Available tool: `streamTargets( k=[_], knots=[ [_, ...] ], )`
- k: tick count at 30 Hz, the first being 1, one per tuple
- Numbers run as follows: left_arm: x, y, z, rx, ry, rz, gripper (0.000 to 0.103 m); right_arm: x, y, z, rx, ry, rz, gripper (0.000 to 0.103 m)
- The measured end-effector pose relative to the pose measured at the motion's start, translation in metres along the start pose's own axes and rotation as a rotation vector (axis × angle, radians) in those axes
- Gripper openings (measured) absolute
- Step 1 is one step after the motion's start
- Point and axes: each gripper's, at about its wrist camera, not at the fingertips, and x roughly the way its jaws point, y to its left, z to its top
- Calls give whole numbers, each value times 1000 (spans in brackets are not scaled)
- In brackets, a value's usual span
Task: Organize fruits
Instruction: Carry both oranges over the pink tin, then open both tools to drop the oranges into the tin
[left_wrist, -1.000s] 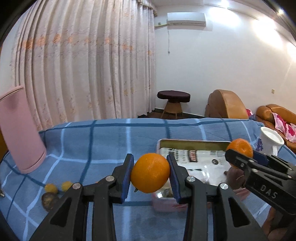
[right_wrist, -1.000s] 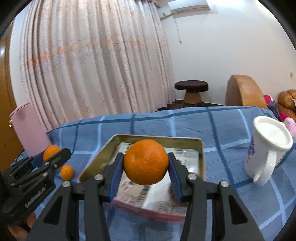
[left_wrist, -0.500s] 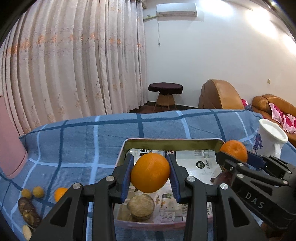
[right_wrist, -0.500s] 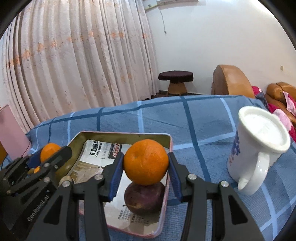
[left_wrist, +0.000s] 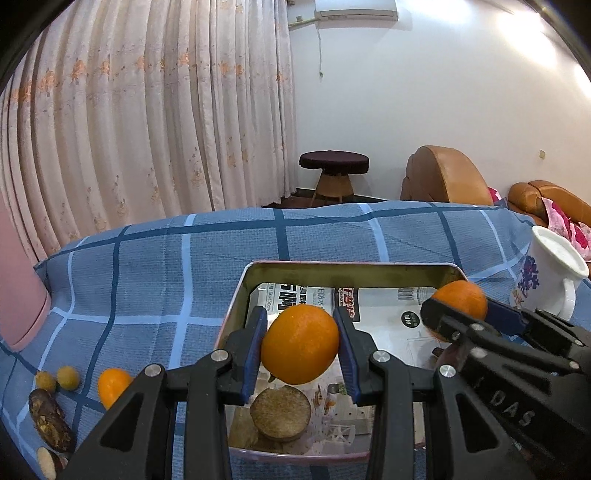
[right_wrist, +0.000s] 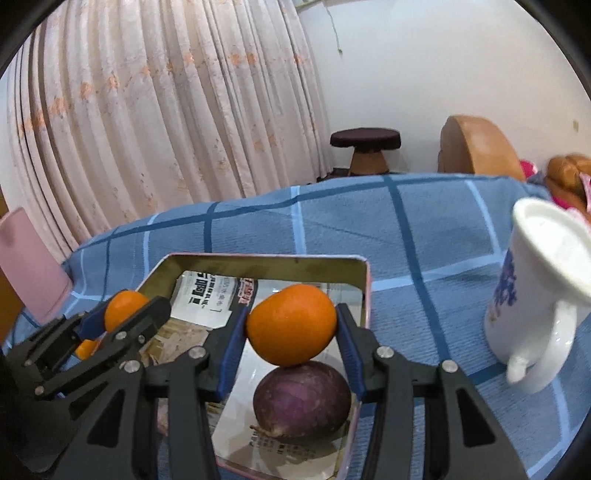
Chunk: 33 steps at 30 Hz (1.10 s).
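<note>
- We take the metal tray (left_wrist: 240, 295) on the blue checked cloth (left_wrist: 155, 266) as our landmark; printed paper lines its floor.
- Our left gripper (left_wrist: 300, 345) has its two blue-padded fingers closed onto an orange (left_wrist: 300, 343), which we hold in the air above the tray's near left part.
- Straight below that orange, a round brown fruit (left_wrist: 280, 413) lies inside the tray, near its front wall.
- Our right gripper (right_wrist: 291, 330) is likewise clamped on a second orange (right_wrist: 291, 325), raised over the tray's right side.
- Under this second orange a dark purple round fruit (right_wrist: 302, 398) rests on the tray floor; whether the two touch, we cannot tell.
- Left of the tray, on the cloth, we see a small orange fruit (left_wrist: 110, 384), two little yellow fruits (left_wrist: 57, 379) and a dark brown oblong fruit (left_wrist: 48, 421).
- To the tray's right stands a white mug (right_wrist: 535, 295) with a blue pattern, upright, clear of the tray.
- A pink container (left_wrist: 18, 295) stands well left of the tray.
</note>
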Motion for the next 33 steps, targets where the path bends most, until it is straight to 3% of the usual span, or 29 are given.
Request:
streamTargets(
  k=[10,12,14,15,16,25,33],
  knots=[
    [0,-3,-2,9,8,9,39,-23,2,3,9,-107,-19,72],
    [-4,-7,-3,30,-13,7,41,-30,2,4,12,-146,-42,83],
    [-12,-10,-4,38,-52,14,55,-37,1,4,21,-187,-67,92],
    [-16,-10,-5,36,-67,21,71,-40,0,5,27,-205,-72,94],
    [-20,-10,-6,31,-87,32,79,-42,-1,5,34,-217,-73,95],
    [-27,-1,-9,19,-98,82,80,-44,-7,6,76,-240,-80,96],
    [-35,14,-14,2,-110,150,80,-49,3,-1,27,-272,-89,97]
  ],
)
